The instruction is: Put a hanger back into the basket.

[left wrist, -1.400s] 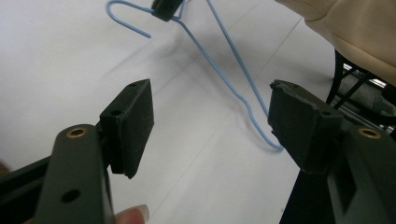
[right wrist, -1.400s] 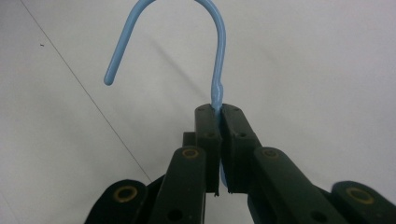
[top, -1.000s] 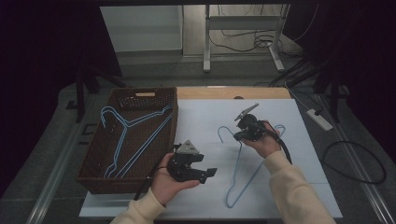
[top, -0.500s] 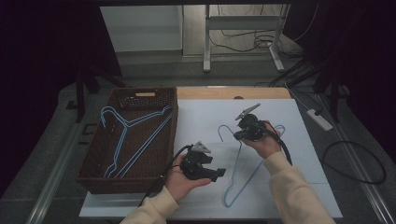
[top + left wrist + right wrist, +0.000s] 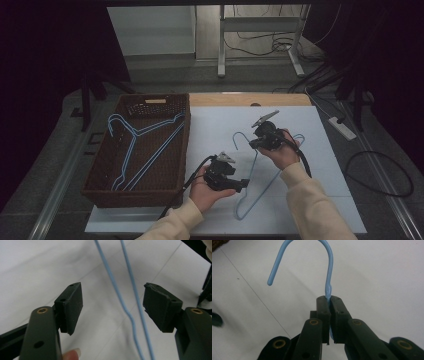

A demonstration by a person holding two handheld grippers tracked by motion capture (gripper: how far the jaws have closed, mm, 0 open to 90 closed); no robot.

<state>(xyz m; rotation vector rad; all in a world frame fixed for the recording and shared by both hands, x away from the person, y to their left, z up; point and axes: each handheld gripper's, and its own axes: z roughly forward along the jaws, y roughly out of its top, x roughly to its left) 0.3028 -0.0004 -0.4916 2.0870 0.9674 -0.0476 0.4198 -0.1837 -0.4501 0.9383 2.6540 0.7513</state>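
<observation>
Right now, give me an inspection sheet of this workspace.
Surface: white table top, bare around the work.
Job's things: blue wire hanger lying on the table; two more hangers inside the brown basket at the left.
Clutter: nothing seen.
Grippers: right gripper shut on the blue wire hanger's neck just below the hook; left gripper open, jaws wide, two of the hanger's wires running between them, untouched.
Cables: a black cable trails from the left gripper; a loop of cable lies right of the table.
Surroundings: power strip, metal stand legs, dark room.
</observation>
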